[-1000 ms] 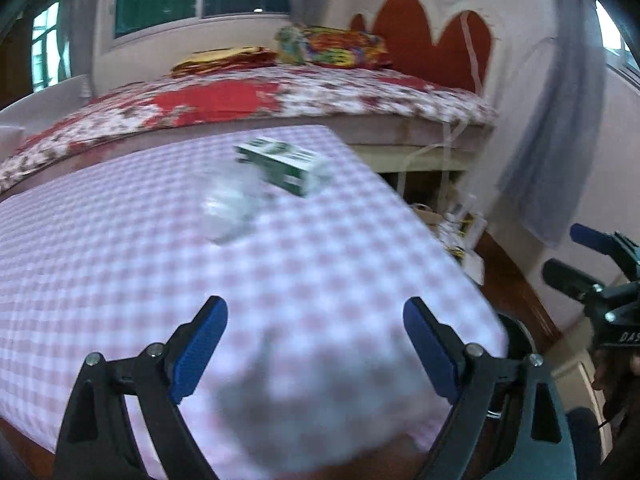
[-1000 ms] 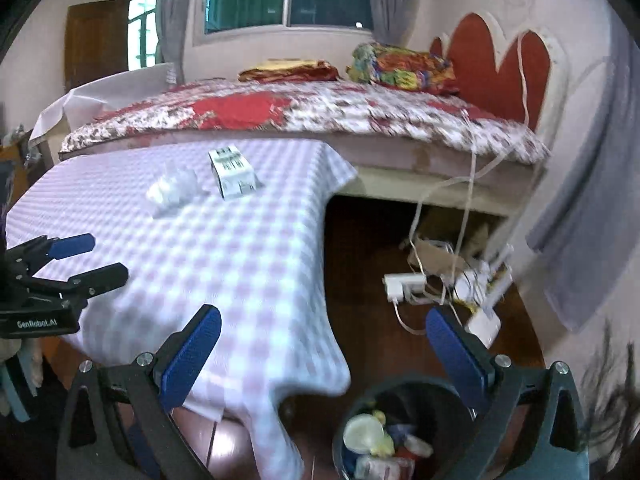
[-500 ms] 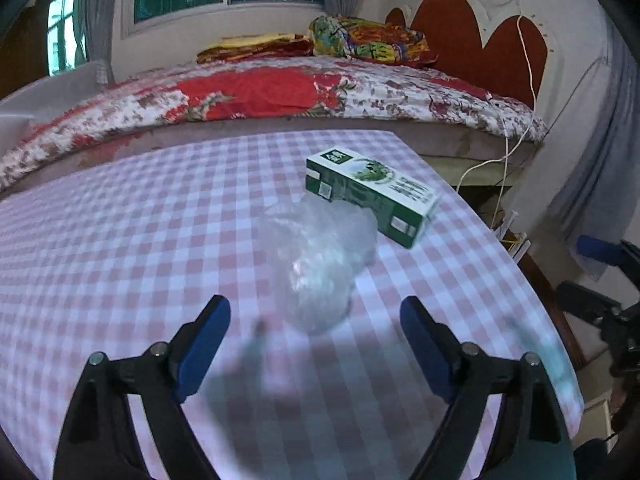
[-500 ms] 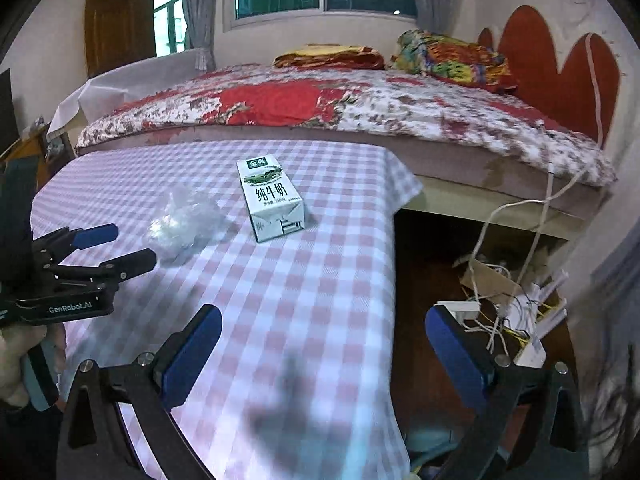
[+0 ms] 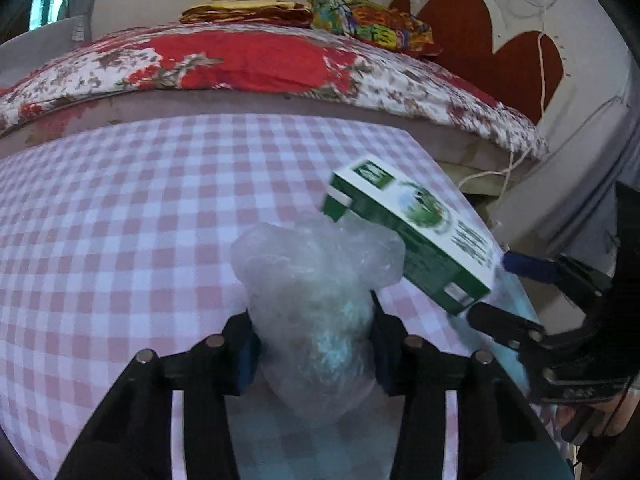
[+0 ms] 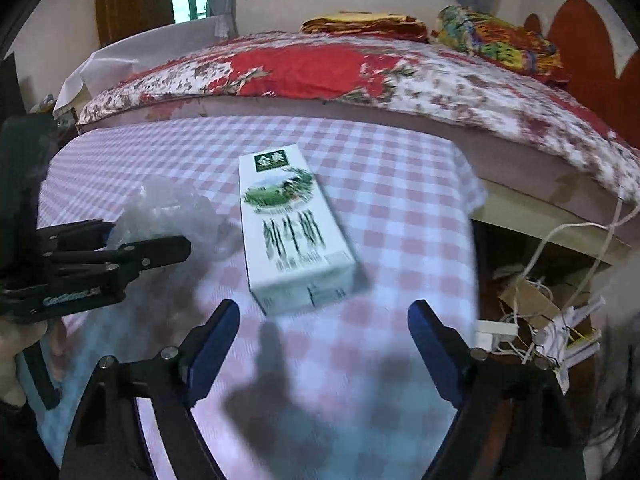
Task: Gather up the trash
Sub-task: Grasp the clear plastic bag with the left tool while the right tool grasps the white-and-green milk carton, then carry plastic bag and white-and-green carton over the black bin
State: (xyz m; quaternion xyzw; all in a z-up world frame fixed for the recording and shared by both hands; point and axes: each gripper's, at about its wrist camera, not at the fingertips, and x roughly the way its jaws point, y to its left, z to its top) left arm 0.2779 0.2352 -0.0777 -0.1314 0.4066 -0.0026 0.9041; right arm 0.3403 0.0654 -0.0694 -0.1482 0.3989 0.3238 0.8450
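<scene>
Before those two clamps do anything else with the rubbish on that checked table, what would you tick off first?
1. Left gripper closed on the crumpled plastic: ok, pinched on both sides.
2. Plastic lifted off the tablecloth: cannot tell.
3. Right gripper open for the milk carton: ok, jaws wide.
4. Carton between the right fingers: not ok, it lies just ahead of the tips.
5. Carton lying flat and free: ok, nothing rests on it.
6. Trash bin in sight: not ok, neither view shows it.
</scene>
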